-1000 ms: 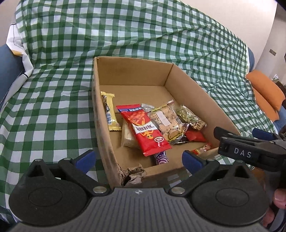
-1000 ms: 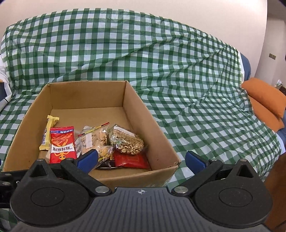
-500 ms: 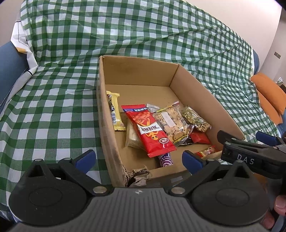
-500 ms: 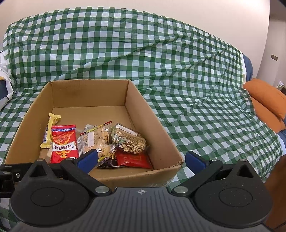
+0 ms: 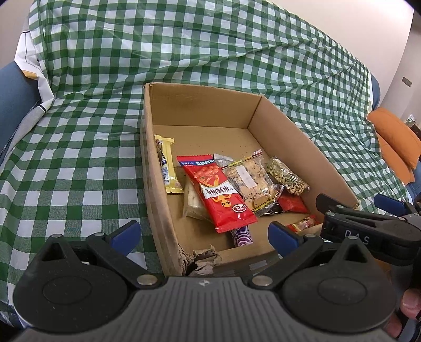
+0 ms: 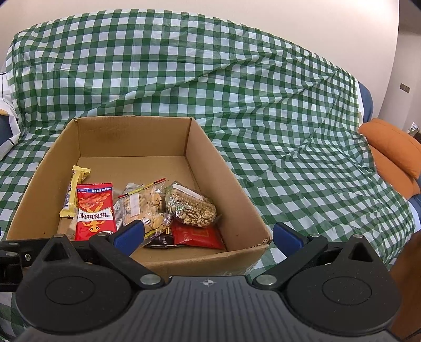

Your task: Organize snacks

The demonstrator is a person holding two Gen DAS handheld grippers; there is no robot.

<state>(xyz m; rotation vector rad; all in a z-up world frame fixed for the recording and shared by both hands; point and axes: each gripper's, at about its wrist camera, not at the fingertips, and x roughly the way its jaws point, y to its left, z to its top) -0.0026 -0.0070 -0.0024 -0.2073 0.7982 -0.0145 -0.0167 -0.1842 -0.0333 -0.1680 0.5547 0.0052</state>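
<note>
Everywhere green-checked cloth (image 6: 263,110), cream wall (image 6: 236,15).

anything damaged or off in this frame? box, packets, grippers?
Yes: the cardboard box is torn at its near left corner, where ragged, crumpled board hangs at the base. The snack packets lie overlapped in a loose pile inside it, none visibly burst or spilled. Left gripper and right gripper are open and empty.

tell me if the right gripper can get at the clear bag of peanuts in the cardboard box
Probably yes. The clear bag of peanuts lies on top of the pile near the right wall of the open cardboard box, with nothing covering it. The right gripper is open and empty, just short of the near rim.
</note>
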